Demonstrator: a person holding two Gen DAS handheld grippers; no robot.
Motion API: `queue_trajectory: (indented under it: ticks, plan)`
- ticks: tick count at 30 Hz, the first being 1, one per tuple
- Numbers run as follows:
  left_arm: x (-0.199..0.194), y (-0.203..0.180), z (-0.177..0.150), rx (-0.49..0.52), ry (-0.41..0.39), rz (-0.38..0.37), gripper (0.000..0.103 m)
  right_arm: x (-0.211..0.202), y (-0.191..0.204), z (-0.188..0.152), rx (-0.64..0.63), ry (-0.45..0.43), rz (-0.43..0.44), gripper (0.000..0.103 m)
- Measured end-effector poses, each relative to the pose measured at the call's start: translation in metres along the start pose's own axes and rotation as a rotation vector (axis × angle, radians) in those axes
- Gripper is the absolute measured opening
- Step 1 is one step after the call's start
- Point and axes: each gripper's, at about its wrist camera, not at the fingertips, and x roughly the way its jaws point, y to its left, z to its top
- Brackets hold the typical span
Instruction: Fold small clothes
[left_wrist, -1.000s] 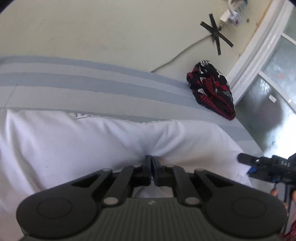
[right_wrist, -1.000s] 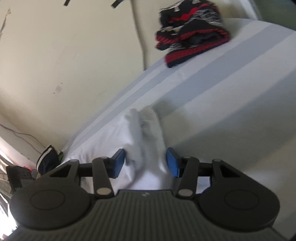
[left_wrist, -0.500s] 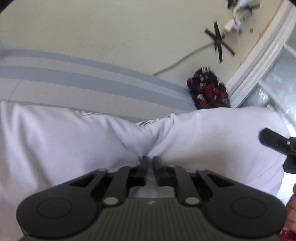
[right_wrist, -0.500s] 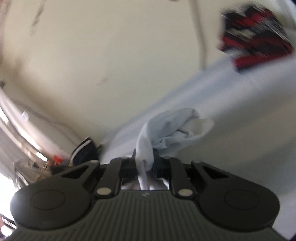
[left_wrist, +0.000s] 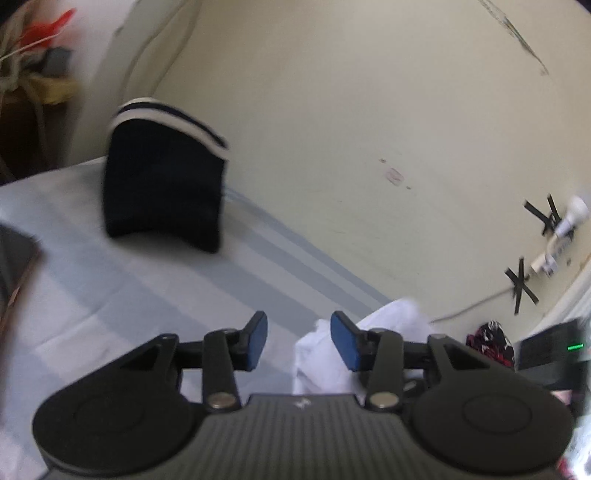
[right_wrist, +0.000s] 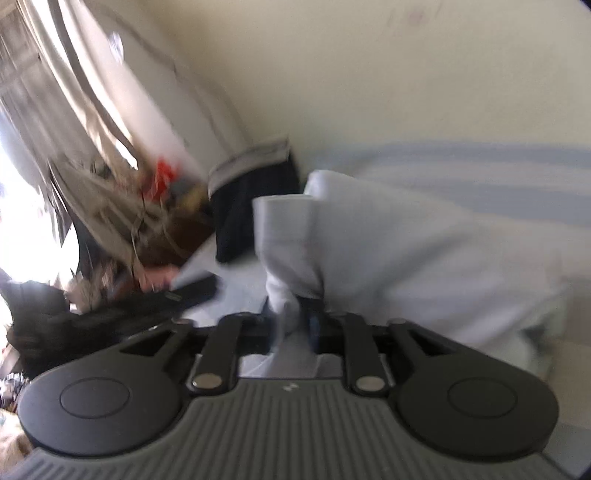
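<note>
Release on the left side is the main change: my left hand-held gripper (left_wrist: 298, 341), which half a second ago was pinched on the white garment (left_wrist: 325, 363), has just been opening, and its 2 blue pads now stand apart with bare sheet showing between them. The cloth lies bunched just beside the right-hand pad, possibly brushing it, but it is not clamped. Both views have also swung round toward the far end of the bed (left_wrist: 155, 295), where a folded dark item with a white band (left_wrist: 162, 177) sits against the wall.

My right hand-held gripper (right_wrist: 297, 326) has a gather of the same white garment (right_wrist: 406, 251) running down between its fingers. Its jaws have just been opening a little from a tighter pinch, yet the gap stays narrow and the cloth looks caught there; blur keeps me from seeing the pad contact cleanly.

Assessment: 1 edge has been carried across and let go on the left, so this fold looks near its end, with the right side yet to be laid down and freed. The garment rests on the striped sheet, spread to the right of that gripper.

Pose: both tools point forward and somewhat downward over the bed, the left held above open sheet, the right low over the cloth.
</note>
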Motion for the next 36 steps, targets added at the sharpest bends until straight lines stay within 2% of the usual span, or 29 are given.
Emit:
queue_trajectory:
  ticks: [1,3,4,7,9,12,14,16,18,20,21,22,26,27,29,30,31,32,33,34,36]
  plan:
    - [-0.002,0.003,-0.002,-0.006,0.005,-0.003,0.041,0.025,-0.002,-0.002,0.016,0.063,0.030,0.054]
    - [-0.001,0.001,-0.007,0.005,0.015,-0.017,0.044,0.049,-0.009,-0.010,0.068,0.152,0.085,0.056]
    - [0.000,-0.002,-0.010,0.021,0.022,-0.031,0.047,0.047,-0.011,-0.013,0.092,0.137,0.100,0.057]
    - [0.011,-0.020,-0.017,0.080,0.044,-0.077,0.049,0.012,-0.017,-0.011,0.095,0.093,0.240,0.058]
    - [0.017,-0.032,-0.023,0.137,0.059,-0.104,0.050,-0.022,-0.018,-0.003,0.054,0.007,0.264,0.058]
    - [0.035,-0.054,-0.036,0.235,0.089,-0.088,0.047,-0.056,-0.024,0.011,-0.003,-0.099,0.181,0.057]
    - [0.043,-0.059,-0.045,0.276,0.123,-0.048,0.044,-0.051,-0.030,0.022,0.012,-0.093,0.132,0.054]
    - [0.053,-0.061,-0.054,0.312,0.174,0.032,0.018,-0.038,-0.036,0.032,0.010,-0.056,0.105,0.046]
    - [0.062,-0.060,-0.065,0.325,0.237,0.098,0.010,-0.011,-0.036,0.037,-0.023,-0.010,0.055,0.044]
    - [0.057,-0.057,-0.073,0.332,0.222,0.099,0.009,0.021,-0.042,0.040,-0.053,0.055,-0.024,0.042]
    - [0.054,-0.058,-0.074,0.348,0.217,0.111,0.008,0.037,-0.046,0.038,-0.082,0.088,-0.062,0.036]
    - [0.053,-0.060,-0.075,0.356,0.215,0.120,0.008,0.049,-0.047,0.036,-0.119,0.106,-0.086,0.036]
    - [0.056,-0.067,-0.074,0.369,0.232,0.146,0.009,0.053,-0.041,0.029,-0.172,0.091,-0.117,0.040]
    - [0.058,-0.073,-0.072,0.376,0.238,0.149,0.012,0.051,-0.041,0.027,-0.177,0.079,-0.113,0.040]
    - [0.057,-0.078,-0.063,0.371,0.251,0.132,0.028,0.038,-0.049,0.023,-0.163,0.034,-0.073,0.040]
    - [0.056,-0.076,-0.059,0.361,0.251,0.118,0.058,0.030,-0.054,0.025,-0.148,0.014,-0.049,0.042]
    - [0.055,-0.075,-0.052,0.346,0.242,0.111,0.084,0.013,-0.059,0.022,-0.128,-0.009,-0.013,0.047]
    - [0.054,-0.074,-0.047,0.332,0.232,0.103,0.088,-0.001,-0.060,0.022,-0.100,-0.041,0.034,0.052]
    - [0.055,-0.073,-0.041,0.316,0.232,0.087,0.088,-0.016,-0.063,0.020,-0.071,-0.076,0.078,0.065]
    - [0.056,-0.071,-0.038,0.302,0.239,0.070,0.089,-0.036,-0.067,0.015,-0.041,-0.118,0.115,0.073]
    - [0.063,-0.068,-0.032,0.264,0.263,0.036,0.091,-0.075,-0.075,0.003,-0.008,-0.201,0.132,0.076]
